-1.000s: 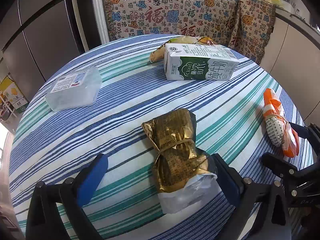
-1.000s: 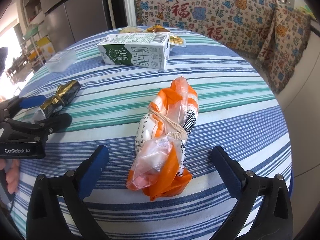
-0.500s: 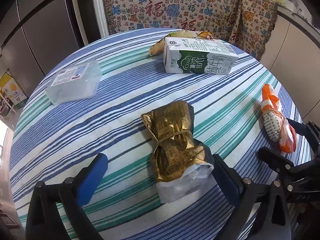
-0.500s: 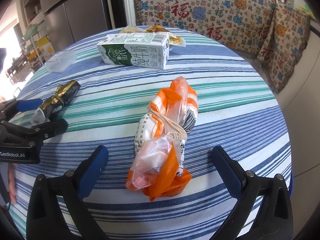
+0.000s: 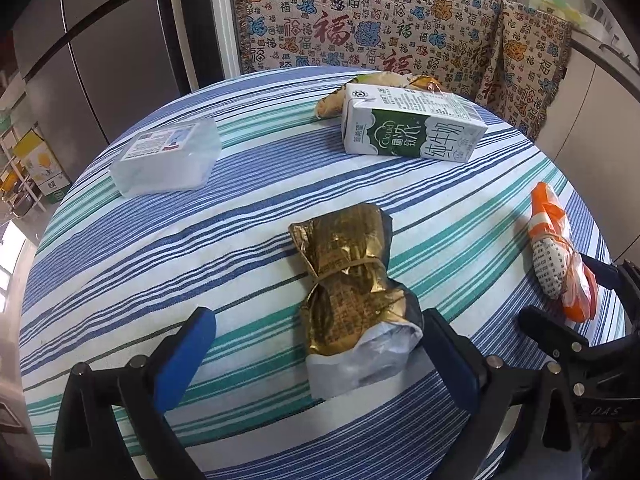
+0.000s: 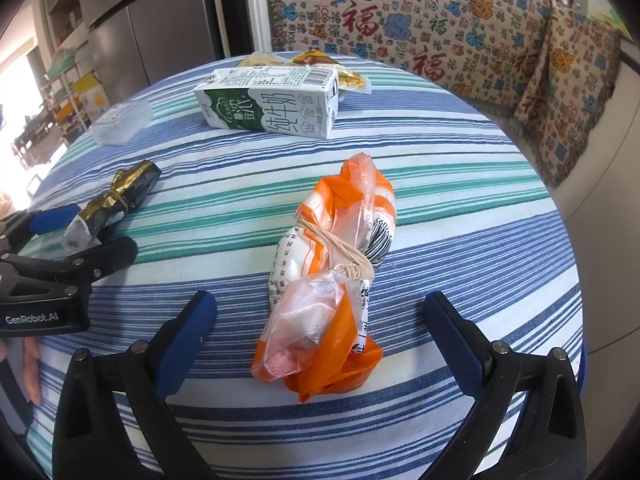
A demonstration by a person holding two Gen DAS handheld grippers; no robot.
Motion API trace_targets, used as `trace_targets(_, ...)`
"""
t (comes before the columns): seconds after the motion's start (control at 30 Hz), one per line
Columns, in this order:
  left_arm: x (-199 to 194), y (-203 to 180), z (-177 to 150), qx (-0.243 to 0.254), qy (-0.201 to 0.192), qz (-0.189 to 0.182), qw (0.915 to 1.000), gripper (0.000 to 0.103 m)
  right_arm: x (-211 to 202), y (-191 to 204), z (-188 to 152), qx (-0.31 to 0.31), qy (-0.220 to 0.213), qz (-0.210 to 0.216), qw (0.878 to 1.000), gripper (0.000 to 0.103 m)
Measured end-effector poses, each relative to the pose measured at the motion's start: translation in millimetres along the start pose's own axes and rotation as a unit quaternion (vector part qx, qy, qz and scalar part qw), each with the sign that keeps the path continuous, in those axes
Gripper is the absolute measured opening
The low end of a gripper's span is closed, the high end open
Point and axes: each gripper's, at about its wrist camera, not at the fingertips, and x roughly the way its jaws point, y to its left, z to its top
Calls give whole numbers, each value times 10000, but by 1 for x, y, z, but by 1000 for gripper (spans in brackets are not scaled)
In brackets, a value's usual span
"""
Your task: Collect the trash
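- Trash is spread out on a round table (image 5: 120, 264) that is covered with a blue, green and white striped cloth.
- In the left wrist view, the left gripper (image 5: 316, 344) is held wide open, with its blue fingers (image 5: 186, 354) on both sides of a gold foil bundle (image 5: 352, 280).
- The gold foil bundle is tied with a band in the middle. It lies flat on the cloth, and its white end sits between the jaws. It cannot be told if the right finger touches it.
- In the right wrist view, the right gripper (image 6: 316, 344) is also held wide open, around the near end of an orange plastic bundle (image 6: 332, 280). The fingers are apart from it.
- The orange plastic bundle is tied with string and lies flat on the cloth.
- A green and white milk carton (image 5: 408, 128) is seen lying on its side at 1 o'clock from the gold foil bundle.
- A yellow wrapper (image 5: 384, 80) is seen just behind the milk carton.
- A clear plastic box (image 5: 168, 160) is seen at 10 o'clock, well apart from the rest.
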Motion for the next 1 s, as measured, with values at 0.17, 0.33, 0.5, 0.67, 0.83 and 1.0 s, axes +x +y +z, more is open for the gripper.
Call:
trace_targets(0.17,0,-2,0,-15,-18,42,10000,103,0,0,0,0,0,2,10000,102)
trace_targets(0.33,1,-4,2,182,101,-115,9997,103,0,0,0,0,0,3,10000,102)
trace_targets(0.5,2,-6,3,-32,70,0,10000,103,0,0,0,-2,0,3,10000,102)
trace_targets(0.67,2,-11,-1,-230,-119,175,9995,103,0,0,0,-1,0,3,10000,102)
trace_targets(0.83,2,-11,-1,-235,-119,169,9995,103,0,0,0,-2,-1,3,10000,102)
trace_targets(1.0,2,-11,-1,-235,-118,169,9995,103,0,0,0,0,1,3,10000,102)
